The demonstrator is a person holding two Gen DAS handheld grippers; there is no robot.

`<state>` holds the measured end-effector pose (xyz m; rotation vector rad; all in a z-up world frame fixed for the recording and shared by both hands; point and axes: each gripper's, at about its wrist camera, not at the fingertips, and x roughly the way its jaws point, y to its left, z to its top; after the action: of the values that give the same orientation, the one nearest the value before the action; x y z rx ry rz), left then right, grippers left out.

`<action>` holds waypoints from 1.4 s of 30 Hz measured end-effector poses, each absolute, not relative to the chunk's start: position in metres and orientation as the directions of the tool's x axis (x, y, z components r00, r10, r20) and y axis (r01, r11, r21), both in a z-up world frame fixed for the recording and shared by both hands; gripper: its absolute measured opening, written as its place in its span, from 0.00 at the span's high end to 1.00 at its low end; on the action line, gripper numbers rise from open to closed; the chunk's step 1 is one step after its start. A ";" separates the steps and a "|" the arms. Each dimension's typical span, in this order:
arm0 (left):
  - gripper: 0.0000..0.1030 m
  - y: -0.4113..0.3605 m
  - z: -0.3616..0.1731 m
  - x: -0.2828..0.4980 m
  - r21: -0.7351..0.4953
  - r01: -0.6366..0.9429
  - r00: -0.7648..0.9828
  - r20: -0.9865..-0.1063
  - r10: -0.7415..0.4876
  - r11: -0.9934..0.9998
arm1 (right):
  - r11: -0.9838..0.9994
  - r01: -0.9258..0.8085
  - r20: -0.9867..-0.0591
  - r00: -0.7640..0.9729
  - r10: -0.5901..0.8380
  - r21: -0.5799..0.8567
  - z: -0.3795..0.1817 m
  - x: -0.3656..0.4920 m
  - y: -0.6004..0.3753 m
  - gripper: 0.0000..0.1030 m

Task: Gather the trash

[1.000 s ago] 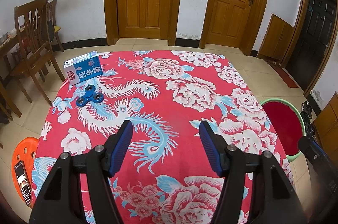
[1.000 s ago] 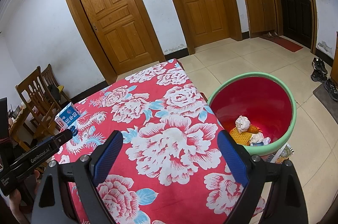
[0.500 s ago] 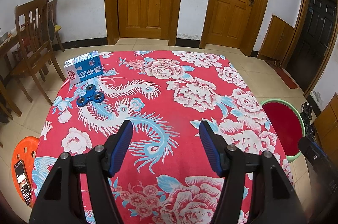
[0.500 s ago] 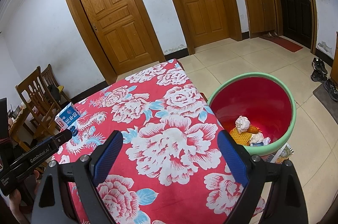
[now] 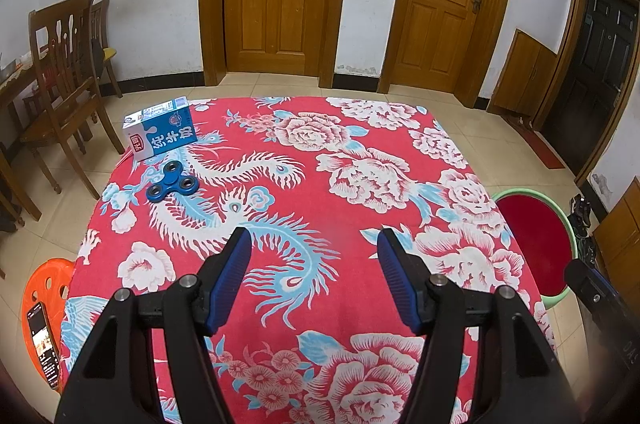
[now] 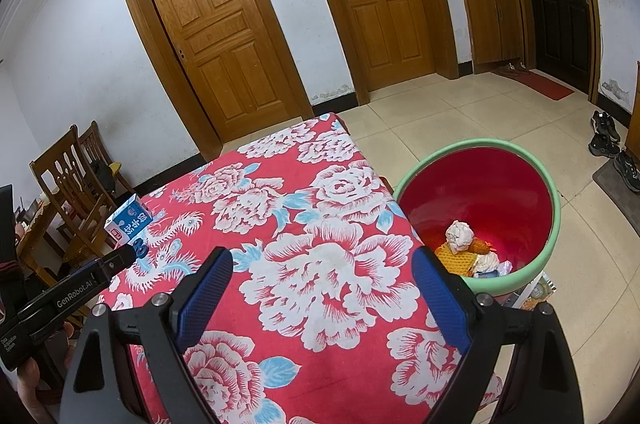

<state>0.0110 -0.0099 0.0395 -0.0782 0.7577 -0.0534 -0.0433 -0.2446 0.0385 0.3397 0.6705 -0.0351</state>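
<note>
I am holding both tools over the flower-patterned worktop (image 5: 360, 216), the left gripper (image 5: 314, 280) with its jaws spread and nothing between them, the right gripper (image 6: 320, 300) spread wider and equally empty. The one piece of trash I am judging left to collect, a blue-and-white milk carton (image 5: 162, 131), is lying on its side at the far left corner of the worktop, just beside a blue fidget spinner (image 5: 172, 181) that I am reading as a toy, not rubbish. The carton is looking like thin paperboard: light if drained, stiff along its edges, but likely to dent under a hard squeeze, and its glossy printed faces could be slippery. I am reckoning the best hold is across its two broad faces near the middle, pads flat against them, closing gently. Whether liquid remains inside I cannot tell, so keeping it level seems wise. On the floor beside the worktop's right edge, the green-rimmed, red-lined bin (image 6: 554, 207) is already holding crumpled paper (image 6: 459, 235) and other scraps, well apart from the carton.
</note>
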 end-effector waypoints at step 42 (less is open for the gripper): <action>0.37 -0.012 0.048 0.007 -0.088 0.026 0.733 -0.675 -0.079 0.996 | 0.943 0.142 -0.605 0.793 0.073 0.300 0.044 -0.043 -0.246 0.10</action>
<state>0.0068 -0.0121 0.0477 -0.0743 0.7457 -0.0581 -0.0431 -0.2465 0.0440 0.3429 0.6581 -0.0380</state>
